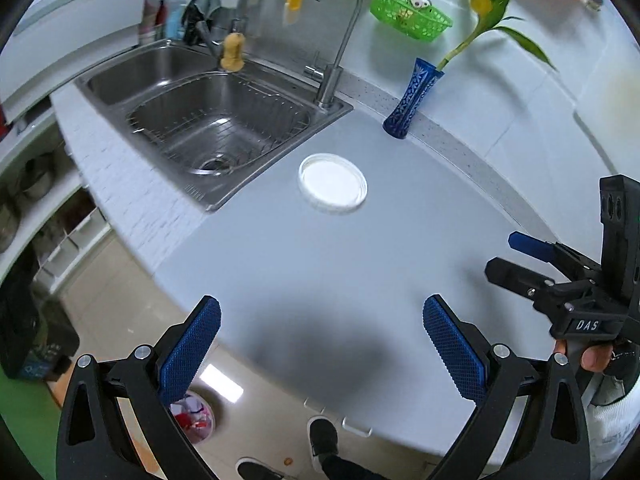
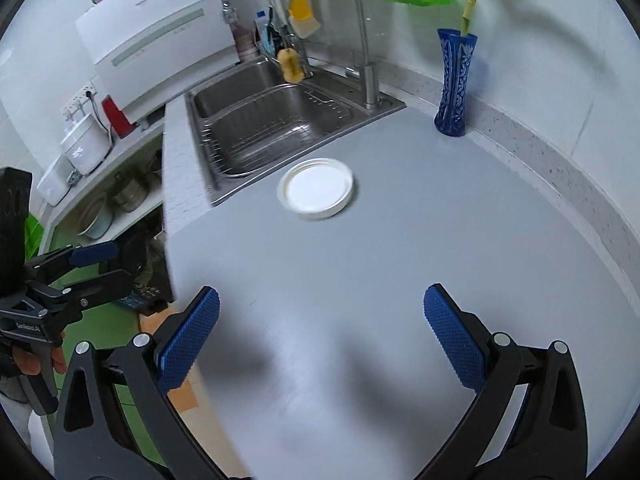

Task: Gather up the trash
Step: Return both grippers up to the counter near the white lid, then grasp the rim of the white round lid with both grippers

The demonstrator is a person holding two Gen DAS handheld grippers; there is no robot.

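The left gripper's [image 1: 320, 344] fingers [image 1: 190, 350] are standing wide apart with nothing between them, hovering over the near edge of the grey tabletop [image 1: 320, 260]. Below them, on the floor, a small bin [image 1: 194, 416] is holding red and white scraps, and a person's dark shoes [image 1: 324, 438] are showing beside it.

To the left on the tabletop the steel sink [image 1: 216, 128] is sitting with a wire rack inside its nearer basin and a tall curved tap [image 1: 340, 40] rising at its right rim. A yellow sponge [image 1: 233, 54] is hanging over the basin behind.

Just right of the sink, the white lid [image 1: 333, 182] is lying flat on the tabletop, rim up, well ahead of both grippers and touching neither. In the right wrist view the lid [image 2: 316, 190] is lying ahead and left of centre, close to the sink's corner.

Further right a blue vase [image 1: 412, 98] holding a green stalk is standing upright against the wall, with a green basket [image 1: 410, 10] hanging above.

The right gripper's [image 2: 322, 340] fingers [image 2: 454, 340] are likewise spread wide and holding nothing, hovering above bare tabletop. Each gripper is showing at the edge of the other's view, held by a hand [image 1: 596, 356].
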